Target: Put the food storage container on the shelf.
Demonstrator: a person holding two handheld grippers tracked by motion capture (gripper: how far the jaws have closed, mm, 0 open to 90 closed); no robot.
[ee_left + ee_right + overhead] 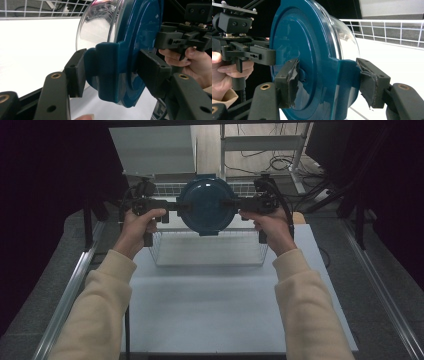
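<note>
You hold the blue-lidded container above the far end of the wire basket, clear of its rim. Your left gripper clamps the left latch tab; your right gripper clamps the right tab. In the high view the lid hides the clear bowl and the basket's far wall. The white table lies open near you.
</note>
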